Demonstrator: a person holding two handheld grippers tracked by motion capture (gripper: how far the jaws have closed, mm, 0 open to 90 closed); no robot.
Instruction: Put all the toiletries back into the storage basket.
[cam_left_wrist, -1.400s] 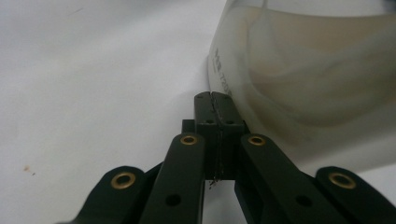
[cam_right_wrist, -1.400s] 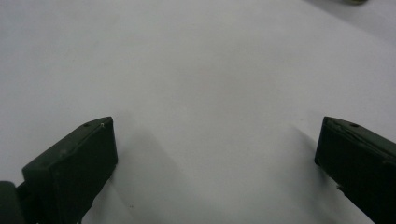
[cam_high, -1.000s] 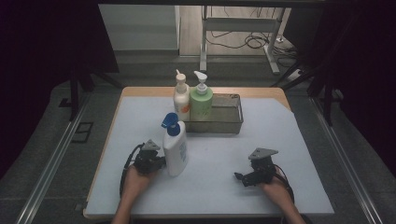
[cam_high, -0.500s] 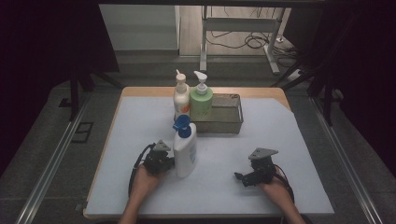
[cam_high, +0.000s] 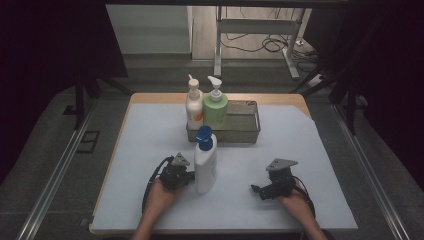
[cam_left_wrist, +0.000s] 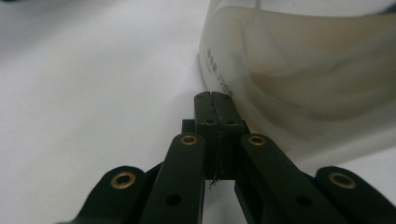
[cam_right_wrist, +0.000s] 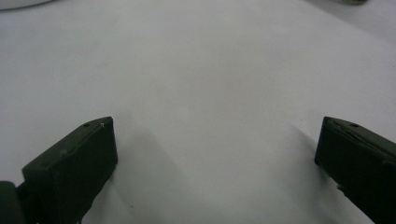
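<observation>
Lying across the scene, a pale tabletop (cam_high: 150, 135). Sitting at its far middle, a metal tray (cam_high: 245, 131) carrying a white pump bottle (cam_high: 194, 105) and a green pump bottle (cam_high: 215, 107) at the left end. Standing upright just near of the tray, a white bottle with a blue cap (cam_high: 205, 162), the task's thing.

Reaching in from the near edge, left hand (cam_high: 161, 192) angled forward and right, resting low on the tabletop. Pressing the left claw (cam_high: 189, 176) against the bottle's lower left side, jaws fully closed together, gripping nothing.

Resting at the near right, right hand (cam_high: 295, 202) pointing left. Holding the right claw (cam_high: 257, 190) low over the tabletop, jaws spread wide, gripping nothing, well apart from the bottle.
</observation>
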